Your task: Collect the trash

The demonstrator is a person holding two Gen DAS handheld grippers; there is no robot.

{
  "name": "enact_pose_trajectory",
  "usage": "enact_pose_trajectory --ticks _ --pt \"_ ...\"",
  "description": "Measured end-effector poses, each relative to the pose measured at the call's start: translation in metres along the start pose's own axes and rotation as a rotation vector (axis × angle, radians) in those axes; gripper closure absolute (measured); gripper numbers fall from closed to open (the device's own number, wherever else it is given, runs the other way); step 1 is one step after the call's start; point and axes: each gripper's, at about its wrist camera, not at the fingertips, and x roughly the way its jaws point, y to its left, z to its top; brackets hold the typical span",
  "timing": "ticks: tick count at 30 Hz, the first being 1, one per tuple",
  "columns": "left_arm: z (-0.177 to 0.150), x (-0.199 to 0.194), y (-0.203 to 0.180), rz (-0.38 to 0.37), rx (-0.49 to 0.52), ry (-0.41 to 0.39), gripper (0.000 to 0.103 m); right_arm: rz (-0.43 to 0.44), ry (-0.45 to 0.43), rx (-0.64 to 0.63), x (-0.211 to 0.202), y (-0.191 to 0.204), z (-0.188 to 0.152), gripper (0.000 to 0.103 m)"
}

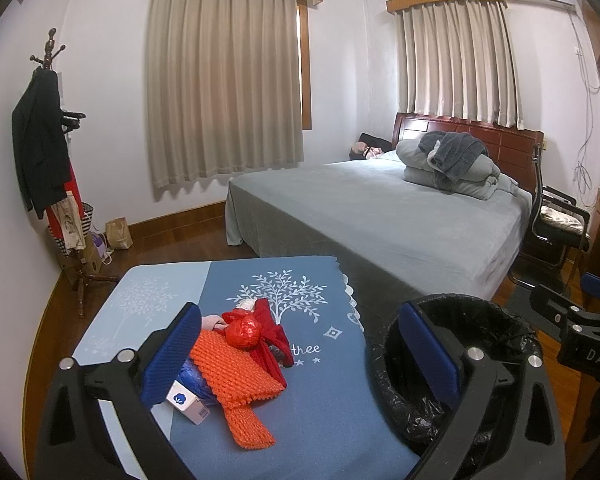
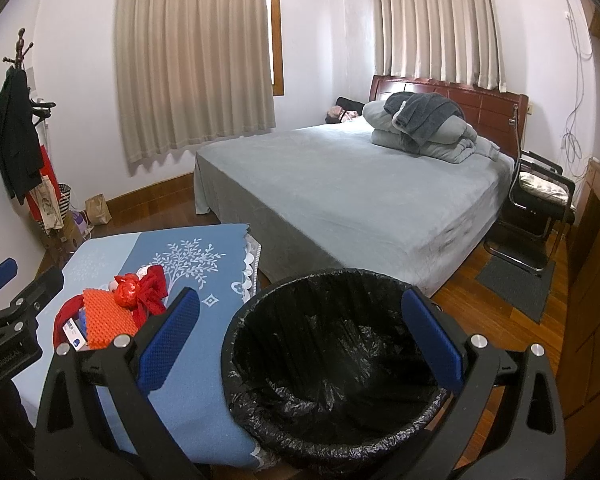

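A pile of trash lies on the blue tablecloth (image 1: 320,396): orange foam netting (image 1: 232,372), a red crumpled bag (image 1: 242,330), red ribbon (image 1: 270,336), a small white box (image 1: 188,400) and blue wrap (image 1: 194,378). The pile also shows in the right wrist view (image 2: 108,312). A black-lined trash bin (image 2: 332,364) stands right of the table, also in the left wrist view (image 1: 460,368). My left gripper (image 1: 300,360) is open above the table, its left finger beside the pile. My right gripper (image 2: 296,340) is open over the bin.
A bed (image 1: 380,216) with folded bedding (image 1: 452,164) stands beyond the table. A coat rack (image 1: 48,140) with clothes is at the left wall, a paper bag (image 1: 119,233) on the floor. A chair (image 2: 540,200) and wooden cabinet (image 2: 596,248) are at right.
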Motion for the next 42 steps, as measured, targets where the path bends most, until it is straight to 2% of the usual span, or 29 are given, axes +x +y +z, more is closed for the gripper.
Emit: enact_pose_trajectory --ticks 42 --pt "0.0 0.0001 0.0001 0.0 -0.001 0.001 0.006 0.004 0.008 0.006 0.0018 0.0013 -0.0041 0.005"
